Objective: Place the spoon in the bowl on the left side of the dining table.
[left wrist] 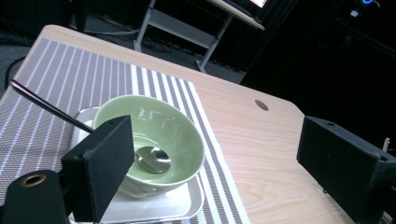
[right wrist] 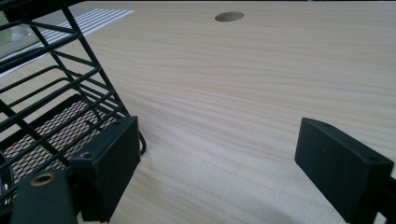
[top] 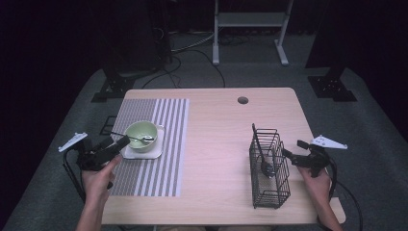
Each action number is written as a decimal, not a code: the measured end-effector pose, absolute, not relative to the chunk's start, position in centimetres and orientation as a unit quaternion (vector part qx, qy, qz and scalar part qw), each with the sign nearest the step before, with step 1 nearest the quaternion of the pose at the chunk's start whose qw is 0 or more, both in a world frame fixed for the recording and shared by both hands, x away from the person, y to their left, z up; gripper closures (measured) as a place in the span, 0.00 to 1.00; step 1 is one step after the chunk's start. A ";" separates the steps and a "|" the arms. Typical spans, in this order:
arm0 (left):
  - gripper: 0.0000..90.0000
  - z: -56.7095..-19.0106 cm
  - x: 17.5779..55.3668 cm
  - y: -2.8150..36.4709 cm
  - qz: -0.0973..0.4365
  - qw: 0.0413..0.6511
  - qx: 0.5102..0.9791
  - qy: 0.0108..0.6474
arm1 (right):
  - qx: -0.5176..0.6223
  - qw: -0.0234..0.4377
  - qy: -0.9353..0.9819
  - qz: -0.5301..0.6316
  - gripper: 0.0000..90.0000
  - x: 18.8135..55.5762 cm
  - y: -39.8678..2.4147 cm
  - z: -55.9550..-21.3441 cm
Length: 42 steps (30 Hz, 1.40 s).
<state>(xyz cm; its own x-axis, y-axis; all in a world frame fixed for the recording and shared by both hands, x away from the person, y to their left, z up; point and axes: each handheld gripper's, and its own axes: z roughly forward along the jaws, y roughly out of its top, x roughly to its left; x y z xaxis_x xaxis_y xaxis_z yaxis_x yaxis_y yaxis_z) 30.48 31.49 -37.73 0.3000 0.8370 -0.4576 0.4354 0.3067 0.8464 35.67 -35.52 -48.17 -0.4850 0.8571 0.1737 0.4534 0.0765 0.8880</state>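
Observation:
A pale green bowl [top: 137, 130] stands on a white square plate [top: 144, 154] on a striped placemat [top: 168, 144]. A metal spoon [top: 139, 138] lies in the bowl with its dark handle sticking out over the left rim. My left gripper [top: 115, 143] is open just left of the bowl; in the left gripper view its jaws frame the bowl [left wrist: 159, 121] and spoon [left wrist: 154, 158]. A black wire basket [top: 269, 192] at the right holds a dark-handled utensil [top: 260, 149]. My right gripper [top: 294, 149] is open beside the basket's right side, with the basket [right wrist: 56, 93] by its left jaw.
A round cable hole [top: 243, 100] is in the wooden tabletop [top: 216, 144] near the far edge. Beyond the table stand a white metal frame [top: 250, 29] and black stand feet [top: 332, 86], with cables on the grey floor.

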 end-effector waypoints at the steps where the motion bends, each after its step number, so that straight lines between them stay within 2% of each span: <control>1: 0.11 -37.8 30.5 31.4 0.173 0.578 0.563 0.565 | 0.465 0.204 0.705 0.496 0.15 35.7 -35.5 -48.2; 13: 0.11 -37.8 30.6 30.0 0.166 0.576 0.580 0.551 | 0.466 0.203 0.703 0.497 0.14 35.6 -35.6 -48.2; 15: 0.08 -37.7 30.6 29.8 0.166 0.574 0.584 0.550 | 0.466 0.203 0.703 0.497 0.14 35.6 -35.6 -48.2; 42: 0.08 -38.5 31.2 26.2 0.144 0.563 0.620 0.528 | 0.466 0.203 0.704 0.496 0.14 35.6 -35.5 -48.2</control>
<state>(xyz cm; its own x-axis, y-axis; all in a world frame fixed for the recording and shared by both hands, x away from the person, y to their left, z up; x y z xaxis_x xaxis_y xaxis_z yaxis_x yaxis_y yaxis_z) 31.22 26.22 -38.52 0.4016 0.8158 -0.4162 0.4923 0.1909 0.8492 35.65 -35.52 -48.17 -0.4830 0.8577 0.1759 0.4542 0.0737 0.8878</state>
